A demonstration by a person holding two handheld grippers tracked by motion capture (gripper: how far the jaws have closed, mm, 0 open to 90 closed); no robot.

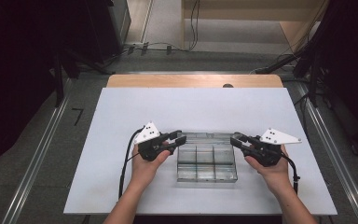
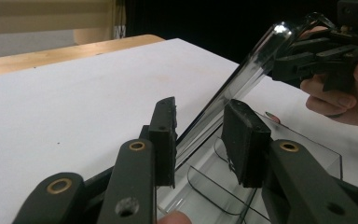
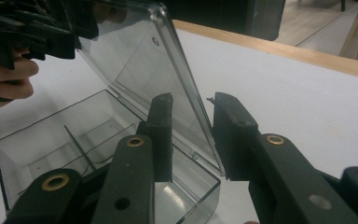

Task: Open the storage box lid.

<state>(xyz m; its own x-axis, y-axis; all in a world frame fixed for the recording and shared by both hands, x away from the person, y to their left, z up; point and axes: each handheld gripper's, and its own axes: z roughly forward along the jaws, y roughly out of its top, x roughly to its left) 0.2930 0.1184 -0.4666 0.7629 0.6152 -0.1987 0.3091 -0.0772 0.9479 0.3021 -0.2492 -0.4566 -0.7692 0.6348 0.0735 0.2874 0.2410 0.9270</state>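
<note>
I have a white table (image 1: 121, 140) in front of me with a strip of bare wood along its far edge, standing on a grey floor (image 1: 37, 154) with metal rails either side, black curtains at both flanks and a few cables trailing at the back. Near the front middle of the table sits a clear plastic box (image 1: 207, 164) split into small compartments, all empty as far as I can tell, its hinged lid (image 3: 135, 60) raised and tilted over the base. My left gripper (image 1: 177, 138) reaches in from the box's left end and my right gripper (image 1: 236, 140) from its right end. In each gripper view the lid's edge runs between that gripper's two jaws; they are partly closed, with the inner pad against the plastic and a sliver of gap at the other, so I would call both open around the lid rather than clamped. My worry is the thin, slick lid: if one side bites before the other, I judge it could twist at the hinge, slip free and drop shut, or drag the light box across the smooth table.
</note>
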